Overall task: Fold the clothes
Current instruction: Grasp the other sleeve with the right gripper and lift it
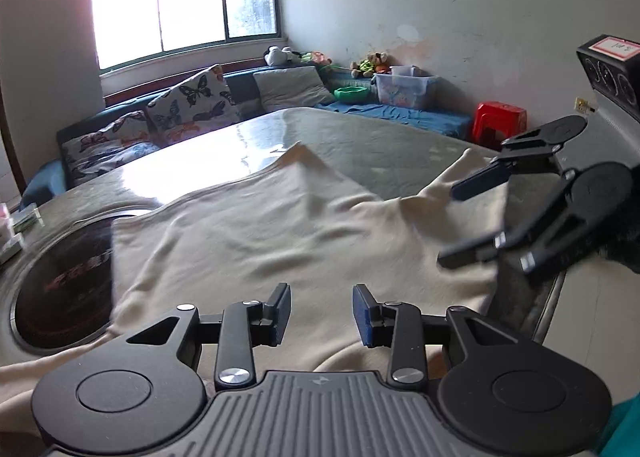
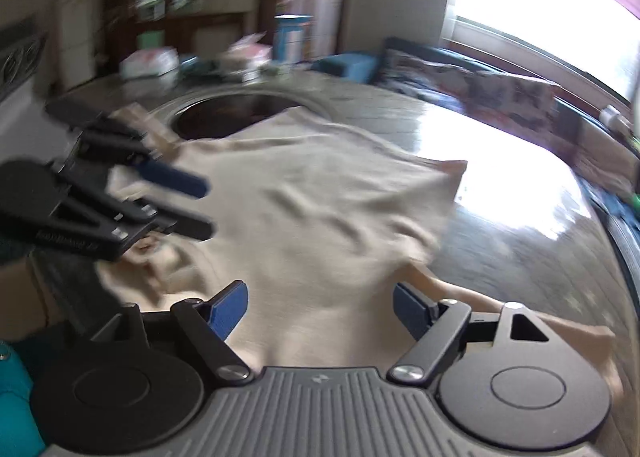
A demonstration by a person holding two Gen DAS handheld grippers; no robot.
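Holding my left claw (image 1: 321, 311) part open over the near hem, I have nothing between its pads; my right claw (image 2: 320, 309) stands wide apart and empty too, low over the same cloth (image 1: 280, 225). This cream garment looks light, soft and limp: it will sag, wrinkle and slide on the glossy worktop (image 1: 224, 145), so I judge a pinch at a corner or hem better than any grab mid-panel. From the left view it spreads from the bottom edge up to the middle, one corner peaked at centre, another at right beside my right claw. Its left edge overlaps the dark round inset (image 1: 60, 277) at lower left.
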